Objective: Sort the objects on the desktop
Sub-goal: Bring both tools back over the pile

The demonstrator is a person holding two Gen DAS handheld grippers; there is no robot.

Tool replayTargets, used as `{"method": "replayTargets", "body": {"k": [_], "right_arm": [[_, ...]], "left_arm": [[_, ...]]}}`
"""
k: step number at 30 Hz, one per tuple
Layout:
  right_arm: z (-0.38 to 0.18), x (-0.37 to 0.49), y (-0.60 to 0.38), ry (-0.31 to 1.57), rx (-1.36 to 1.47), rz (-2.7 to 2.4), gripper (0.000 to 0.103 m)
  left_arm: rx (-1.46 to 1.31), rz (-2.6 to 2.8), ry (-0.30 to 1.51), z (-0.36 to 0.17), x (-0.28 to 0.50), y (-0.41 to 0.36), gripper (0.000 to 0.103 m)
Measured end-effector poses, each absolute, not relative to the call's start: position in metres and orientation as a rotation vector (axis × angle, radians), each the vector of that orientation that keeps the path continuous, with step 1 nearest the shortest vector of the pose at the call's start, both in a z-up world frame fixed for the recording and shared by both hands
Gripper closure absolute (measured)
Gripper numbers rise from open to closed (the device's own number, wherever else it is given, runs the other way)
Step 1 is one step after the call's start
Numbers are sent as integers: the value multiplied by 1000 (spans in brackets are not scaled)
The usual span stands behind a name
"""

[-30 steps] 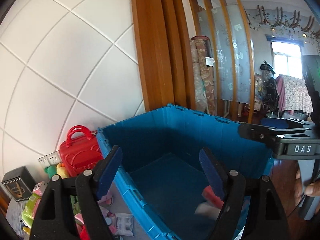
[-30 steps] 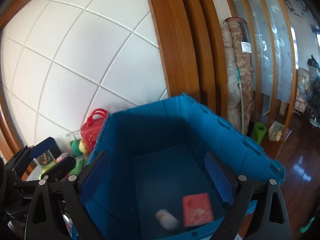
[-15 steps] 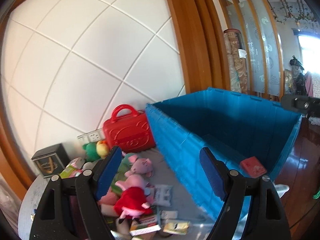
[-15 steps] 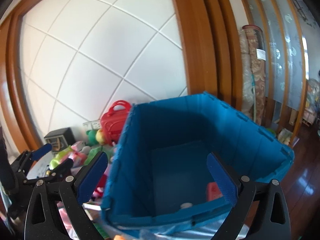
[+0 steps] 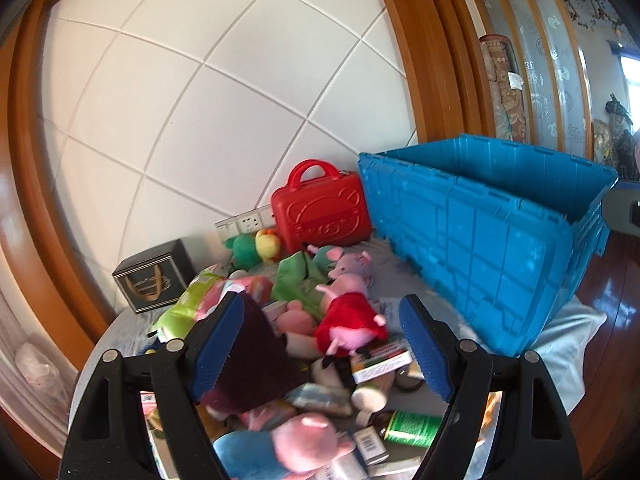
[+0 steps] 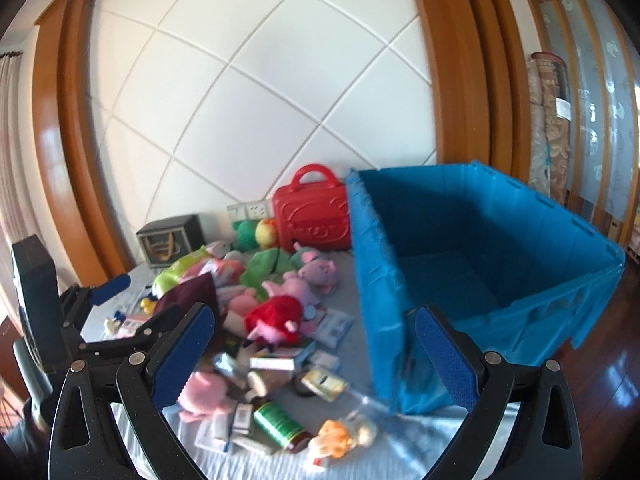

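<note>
The blue crate (image 6: 480,272) stands open at the right end of a grey-covered table (image 6: 352,456), and everything else is placed against it. Just left of the crate, a red toy case (image 5: 320,212) stands upright by the wall. In front of that case, a heap of plush toys, small boxes and bottles spreads across the cloth, with a pink pig in a red dress (image 5: 348,320) lying near the crate's left wall. A green bottle (image 6: 278,424) lies at the near edge of the heap. The left gripper (image 5: 320,348) hovers over the heap, jaws apart with nothing between them. The right gripper (image 6: 316,356) hangs at the crate's near left corner, fingers spread wide and empty
</note>
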State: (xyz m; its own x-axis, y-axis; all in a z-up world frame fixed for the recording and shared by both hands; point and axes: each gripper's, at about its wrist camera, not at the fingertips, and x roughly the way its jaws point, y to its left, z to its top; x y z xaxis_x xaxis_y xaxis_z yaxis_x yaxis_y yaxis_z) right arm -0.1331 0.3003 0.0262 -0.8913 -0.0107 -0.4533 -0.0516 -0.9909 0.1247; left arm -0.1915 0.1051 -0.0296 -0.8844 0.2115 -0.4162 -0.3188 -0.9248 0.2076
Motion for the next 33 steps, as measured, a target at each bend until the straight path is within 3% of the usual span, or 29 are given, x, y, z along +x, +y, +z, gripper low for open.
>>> {"method": "replayTargets", "body": {"k": [10, 20, 33], "right_arm": [[-13, -120, 243, 176, -868, 3053, 1], [-37, -121, 246, 121, -984, 3099, 0], [-108, -164, 227, 89, -1295, 3048, 0]], "left_arm": [[-641, 2810, 433, -58, -176, 54, 23], [-770, 2971, 427, -98, -160, 4, 23], [-981, 2886, 506, -168, -154, -43, 23]]}}
